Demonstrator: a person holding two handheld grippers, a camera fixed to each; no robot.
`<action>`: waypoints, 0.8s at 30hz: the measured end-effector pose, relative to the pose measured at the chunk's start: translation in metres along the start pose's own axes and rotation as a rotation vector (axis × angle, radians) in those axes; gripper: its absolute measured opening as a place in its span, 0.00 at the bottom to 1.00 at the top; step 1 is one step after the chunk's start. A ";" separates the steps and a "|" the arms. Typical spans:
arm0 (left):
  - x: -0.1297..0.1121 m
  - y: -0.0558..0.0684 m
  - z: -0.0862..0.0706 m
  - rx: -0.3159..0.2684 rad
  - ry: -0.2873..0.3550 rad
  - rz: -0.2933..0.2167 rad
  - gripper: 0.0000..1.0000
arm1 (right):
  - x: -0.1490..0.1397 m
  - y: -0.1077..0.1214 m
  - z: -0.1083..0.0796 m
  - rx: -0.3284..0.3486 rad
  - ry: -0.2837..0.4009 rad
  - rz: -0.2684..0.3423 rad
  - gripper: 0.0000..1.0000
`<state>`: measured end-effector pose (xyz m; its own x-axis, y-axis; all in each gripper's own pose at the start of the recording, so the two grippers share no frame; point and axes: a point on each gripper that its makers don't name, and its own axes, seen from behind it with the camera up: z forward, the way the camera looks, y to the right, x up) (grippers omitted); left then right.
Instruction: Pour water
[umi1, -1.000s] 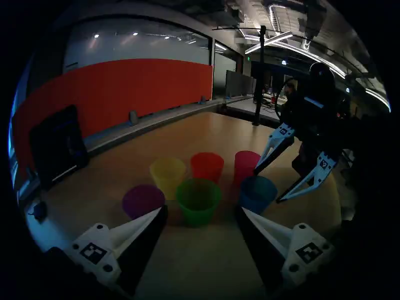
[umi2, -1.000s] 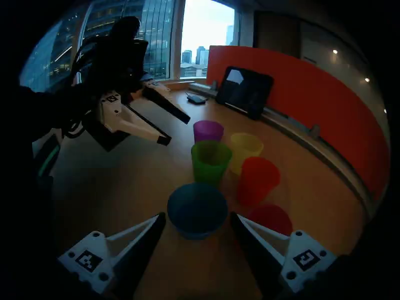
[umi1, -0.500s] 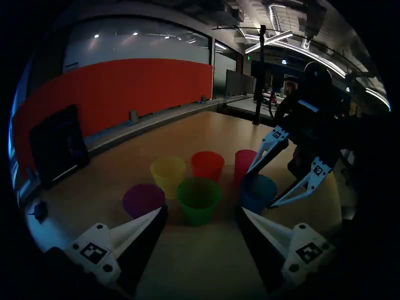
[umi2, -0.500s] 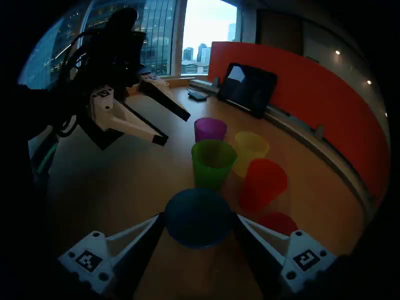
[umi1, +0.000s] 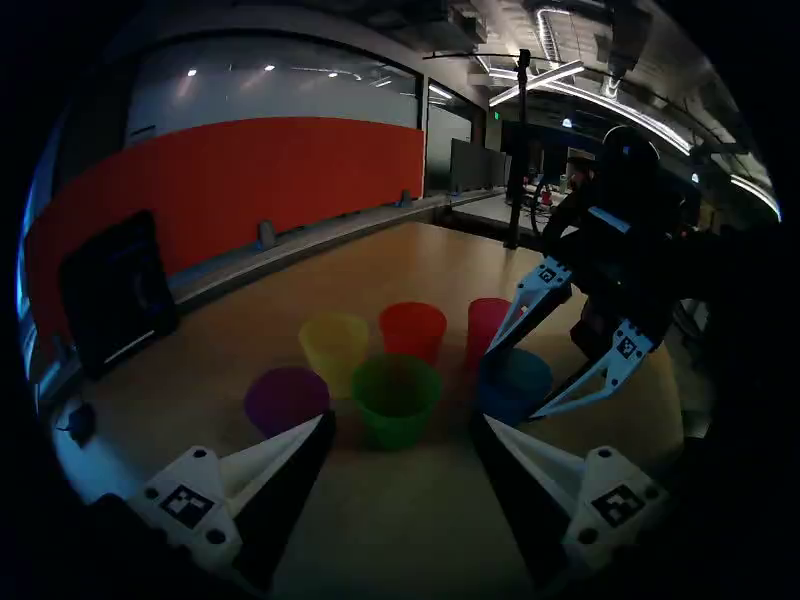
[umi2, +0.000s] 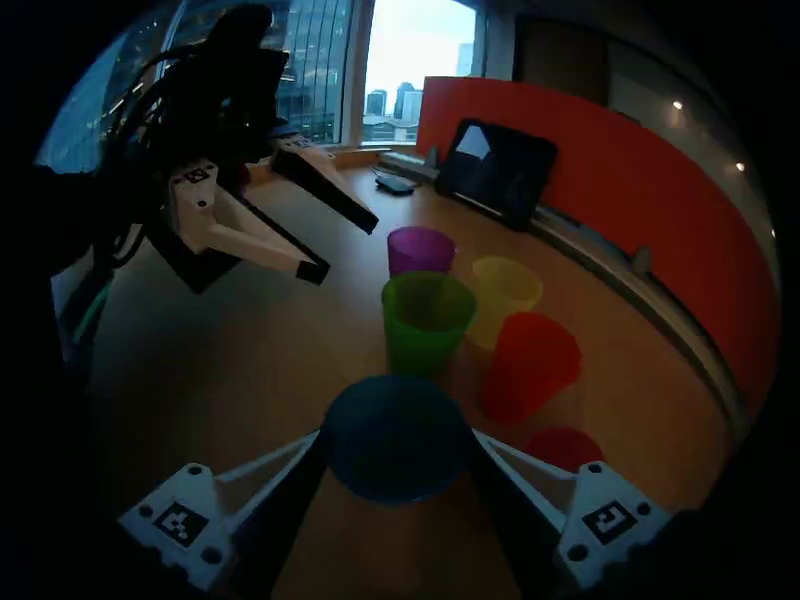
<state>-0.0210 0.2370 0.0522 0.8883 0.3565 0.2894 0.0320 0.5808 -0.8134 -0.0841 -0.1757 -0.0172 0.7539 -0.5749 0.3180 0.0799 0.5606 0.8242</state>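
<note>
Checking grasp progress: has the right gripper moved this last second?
Yes. In the left gripper view, the right gripper advanced toward the blue cup; its jaws now straddle it.

a long wooden table with a pale, smooth top runs along an orange wall. six plastic cups stand on it, upright and bunched in two rows of three. seen from the left gripper view, the farther row is a yellow cup, a red cup and a pink cup; the nearer row is a purple cup, a green cup and a blue cup. well apart from the cups, by the wall side, a dark flat screen stands propped and tilted back. a small dark thing lies near it; what it is cannot be told.
</note>
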 end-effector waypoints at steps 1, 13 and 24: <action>0.000 0.000 0.000 0.000 0.000 0.000 0.99 | 0.000 0.000 0.000 0.000 0.000 -0.002 0.95; -0.001 0.002 0.000 0.000 -0.002 0.004 0.98 | 0.002 -0.001 -0.003 0.002 0.019 0.008 0.93; -0.003 0.004 0.004 -0.001 -0.007 0.008 0.99 | 0.030 0.003 -0.033 -0.013 0.119 0.014 0.93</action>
<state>-0.0254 0.2413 0.0506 0.8851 0.3665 0.2867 0.0253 0.5773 -0.8161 -0.0397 -0.1714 -0.0209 0.8270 -0.4925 0.2712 0.0764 0.5763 0.8137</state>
